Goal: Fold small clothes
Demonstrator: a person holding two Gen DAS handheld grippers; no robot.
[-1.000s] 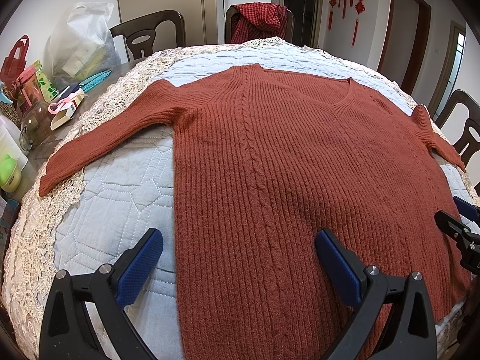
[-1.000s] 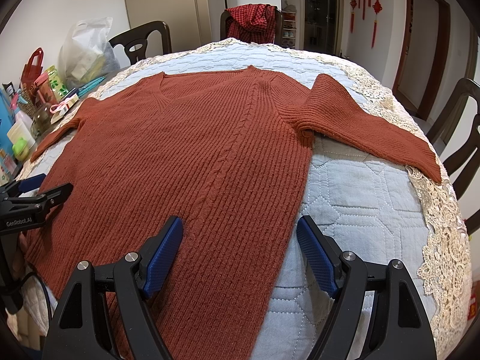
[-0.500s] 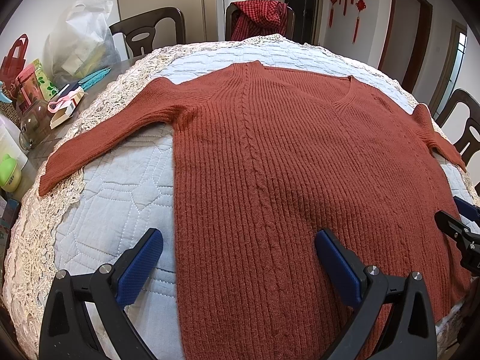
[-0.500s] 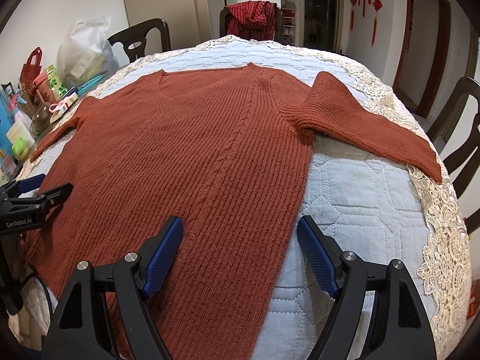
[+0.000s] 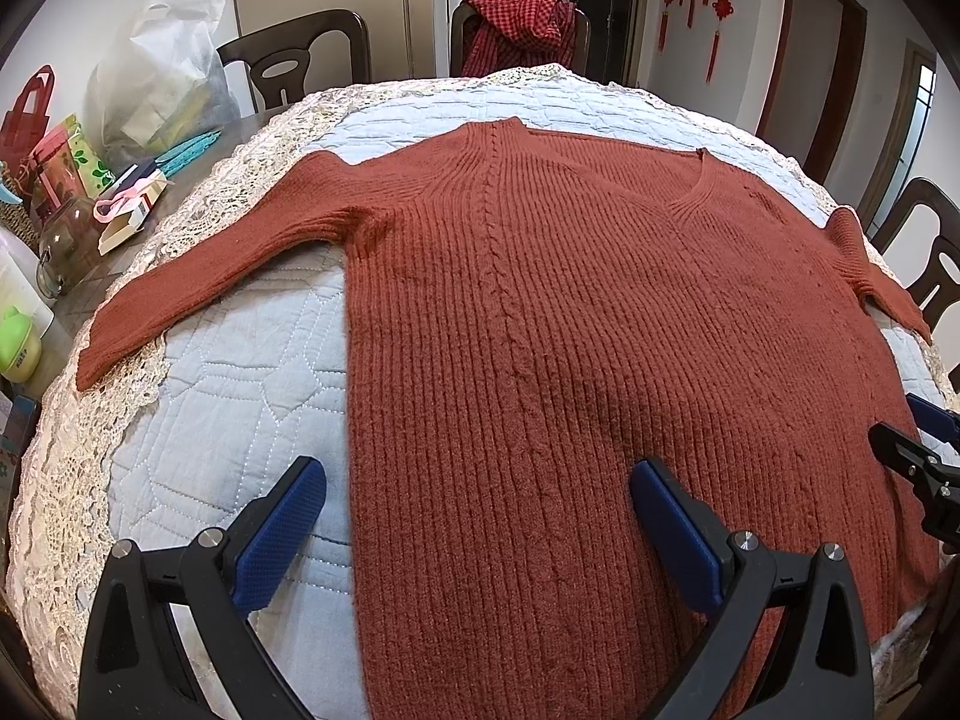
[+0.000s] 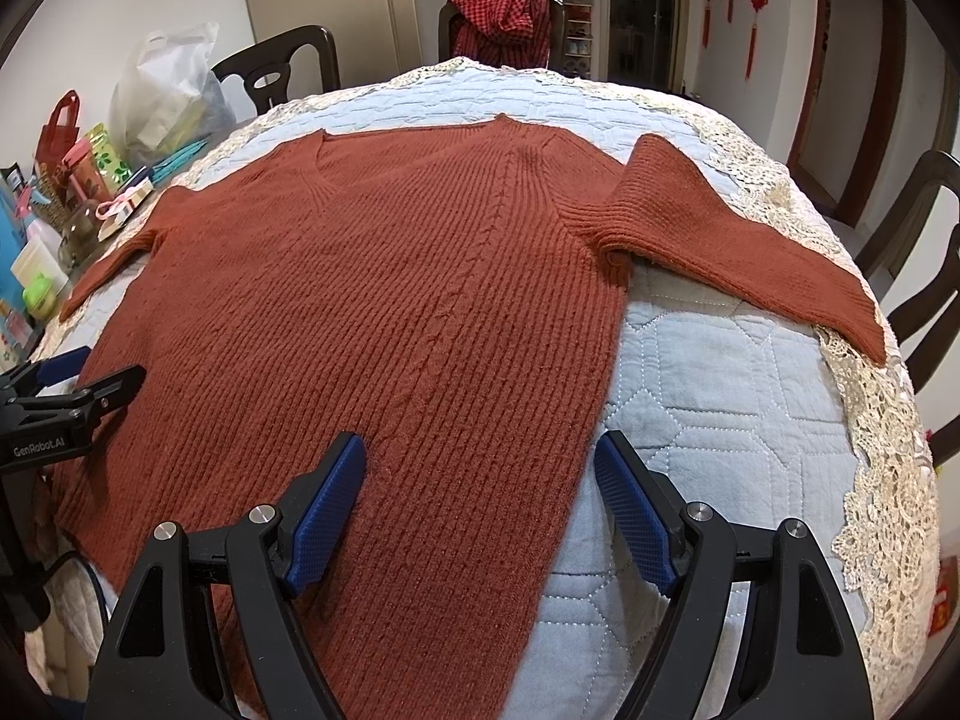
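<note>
On the quilted blue cover (image 5: 210, 396) of the lace-edged table, the rust-red knit sweater (image 5: 570, 312) lay flat and face up, both sleeves spread out to the sides, exactly as it had a second before; I could find no shift in it between the frames. My left gripper (image 5: 477, 498) hung low over the sweater's left side edge near the hem, its blue pads (image 5: 279, 531) spread wide with nothing between them, one over the quilt and the other over the knit. My right gripper (image 6: 480, 489) was likewise wide apart at the opposite side edge, empty, straddling the border of sweater and quilt. Neither had moved from where it hovered earlier. Beyond the table a red checked garment (image 6: 501, 18) was draped over a chair back, and a white plastic bag (image 5: 159, 78) sat among the clutter at the far left.
</note>
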